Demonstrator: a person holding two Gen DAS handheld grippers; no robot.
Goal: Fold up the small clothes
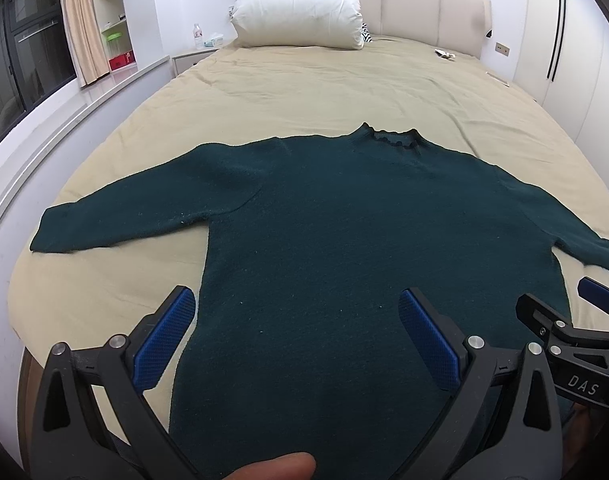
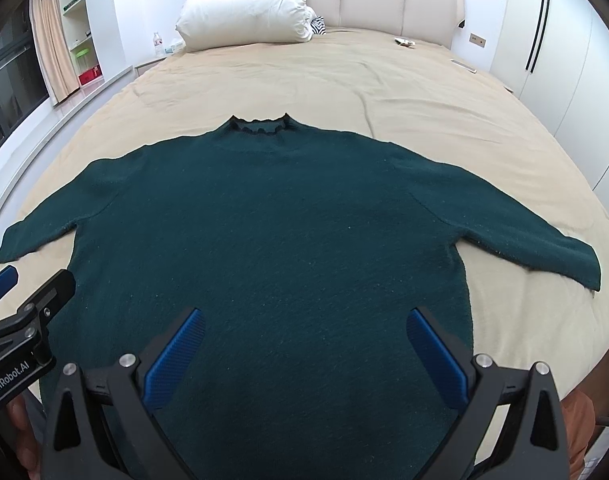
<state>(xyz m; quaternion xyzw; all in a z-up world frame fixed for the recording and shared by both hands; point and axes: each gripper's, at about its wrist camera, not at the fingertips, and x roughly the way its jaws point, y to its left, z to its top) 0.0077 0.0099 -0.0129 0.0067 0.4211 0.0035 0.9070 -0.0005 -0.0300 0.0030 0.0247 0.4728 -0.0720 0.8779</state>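
A dark green knit sweater (image 1: 344,232) lies flat on the beige bed (image 1: 304,80), collar away from me, both sleeves spread sideways. It also shows in the right wrist view (image 2: 272,232). My left gripper (image 1: 296,320) is open and empty, hovering over the sweater's lower left part near the hem. My right gripper (image 2: 304,340) is open and empty over the lower right part of the body. Each gripper shows at the edge of the other's view: the right one (image 1: 576,320) and the left one (image 2: 20,304).
A white pillow (image 1: 300,8) leans on the padded headboard (image 1: 424,0). A nightstand with a water bottle (image 1: 198,36) stands at the bed's left. A window ledge (image 1: 64,112) runs along the left; white wardrobes (image 1: 564,40) stand on the right. Small items (image 1: 444,54) lie near the headboard.
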